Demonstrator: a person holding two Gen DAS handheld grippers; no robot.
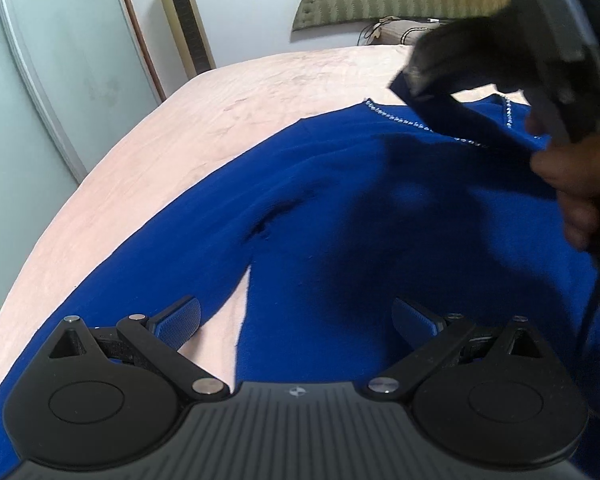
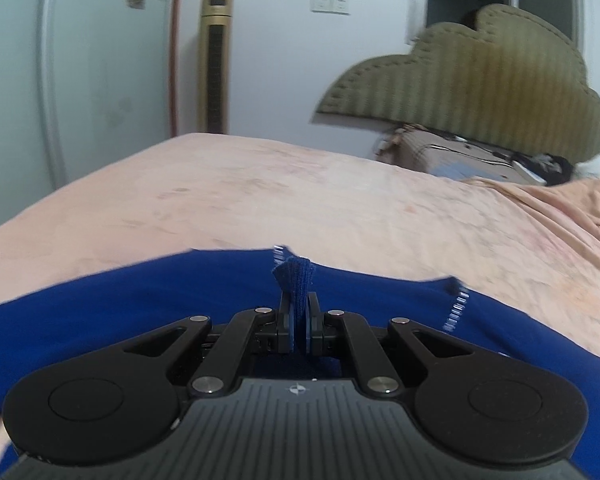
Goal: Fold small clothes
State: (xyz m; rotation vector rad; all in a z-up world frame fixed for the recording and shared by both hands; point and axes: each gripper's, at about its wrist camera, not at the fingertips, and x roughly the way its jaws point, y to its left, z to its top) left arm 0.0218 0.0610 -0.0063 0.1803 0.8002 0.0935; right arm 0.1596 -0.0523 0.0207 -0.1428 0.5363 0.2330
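Blue sweater spread on a bed, one edge pinched and raised.

The blue sweater (image 1: 308,208) lies flat on the pink bedspread (image 1: 204,112), its rhinestone-trimmed neckline (image 1: 400,119) toward the headboard (image 2: 480,92). The left tongs (image 1: 296,320) hover over its lower part with jaws spread wide and nothing between them. The right tongs (image 2: 299,320) are clamped on a fold of the sweater's fabric.

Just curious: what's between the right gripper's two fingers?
A fold of the blue sweater, pinched by the right gripper; seen in the right wrist view.
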